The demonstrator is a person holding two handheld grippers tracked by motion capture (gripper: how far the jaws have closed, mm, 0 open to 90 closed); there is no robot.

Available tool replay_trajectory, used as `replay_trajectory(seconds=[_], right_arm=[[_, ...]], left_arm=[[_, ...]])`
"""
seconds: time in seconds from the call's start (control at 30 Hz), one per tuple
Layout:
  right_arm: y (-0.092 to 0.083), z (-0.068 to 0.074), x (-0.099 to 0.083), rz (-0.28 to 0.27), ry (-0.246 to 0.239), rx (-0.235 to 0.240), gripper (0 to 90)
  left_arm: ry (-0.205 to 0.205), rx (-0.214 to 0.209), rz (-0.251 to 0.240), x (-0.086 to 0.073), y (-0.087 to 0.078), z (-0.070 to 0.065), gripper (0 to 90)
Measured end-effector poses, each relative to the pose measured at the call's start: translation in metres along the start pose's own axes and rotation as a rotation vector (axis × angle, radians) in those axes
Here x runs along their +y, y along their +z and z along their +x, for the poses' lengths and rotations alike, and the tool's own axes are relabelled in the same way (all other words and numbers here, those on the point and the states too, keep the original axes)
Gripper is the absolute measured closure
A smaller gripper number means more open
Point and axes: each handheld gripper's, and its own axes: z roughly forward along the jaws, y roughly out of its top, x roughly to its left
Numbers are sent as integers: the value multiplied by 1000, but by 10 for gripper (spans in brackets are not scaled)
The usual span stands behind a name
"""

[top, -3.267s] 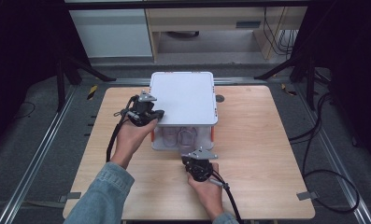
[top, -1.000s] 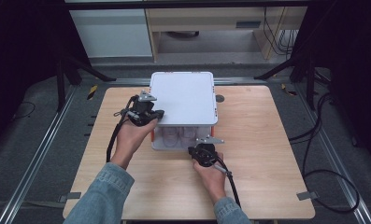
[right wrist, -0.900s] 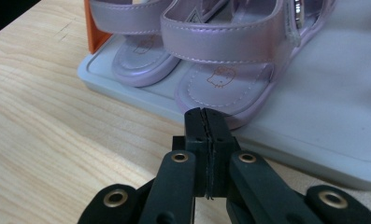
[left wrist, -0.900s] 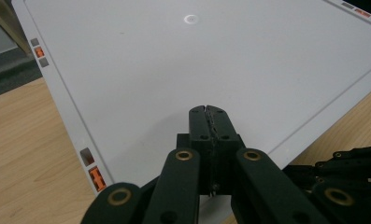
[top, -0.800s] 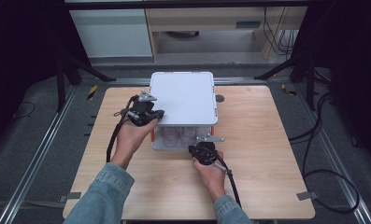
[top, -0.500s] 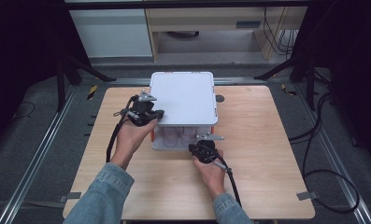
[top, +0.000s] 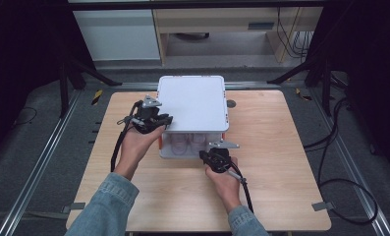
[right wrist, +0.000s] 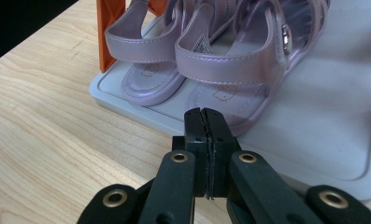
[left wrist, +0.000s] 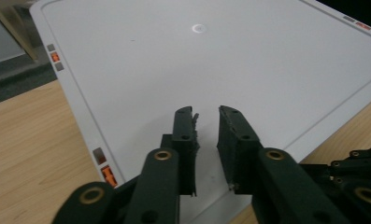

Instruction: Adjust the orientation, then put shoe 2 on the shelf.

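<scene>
Box lid [left wrist: 183, 60] | left fingers [left wrist: 185, 135] slightly apart, empty | right fingers [right wrist: 195, 135] closed, empty

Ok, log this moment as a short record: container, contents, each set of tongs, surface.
container: white shoe box with flat lid, orange clips at the corners, clear front
contents: pair of lilac child's sandals, side by side, heels toward the front opening
left tongs: above the lid's near left edge, jaws slightly apart and just opened, nothing between them
right tongs: jaws shut, empty, at the box's front base rim, pointing at the sandals
surface: wooden table
</scene>
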Motion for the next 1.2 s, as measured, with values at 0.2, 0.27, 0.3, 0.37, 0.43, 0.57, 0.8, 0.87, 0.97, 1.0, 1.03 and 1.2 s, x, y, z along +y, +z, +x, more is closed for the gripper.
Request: replay_trajectory(seconds=[0.2, 0.27, 0.3, 0.37, 0.43, 0.57, 0.8, 0.87, 0.97, 1.0, 1.03, 1.2], right_arm=[[-7, 1, 0, -1, -28, 0, 897], [-11, 0, 0, 0, -42, -4, 895], [-13, 0, 0, -1, -43, -4, 895], [-14, -1, 0, -2, -48, -6, 893], [-19, -3, -1, -1, -50, -9, 889], [-27, -6, -3, -2, -67, -15, 847], [-40, -19, -5, -27, -70, -55, 494], [-44, -24, -6, -21, -74, -63, 391], [-53, -33, -9, -44, -100, -99, 290], [-56, -38, -9, -50, -102, -106, 251], [-58, -43, -10, -50, -101, -111, 218], [-67, -75, -15, -14, -77, -166, 134]], left_arm=[[-14, 20, -51, -1, -15, 7, 499], [-21, 43, -74, -2, -23, 12, 365], [-29, 42, -88, -3, -27, 15, 326], [-41, 40, -96, -5, -30, 18, 269], [-56, 60, -109, -10, -39, 26, 225], [-85, 85, -128, -26, -53, 41, 140], [-88, 100, -107, -66, -61, 54, 73], [-98, 103, -92, -81, -59, 60, 59], [-114, 119, -48, -102, -51, 68, 57], [-118, 118, -32, -108, -48, 70, 57], [-118, 118, -32, -108, -48, 70, 58], [-113, 122, 46, -136, -26, 77, 61]])
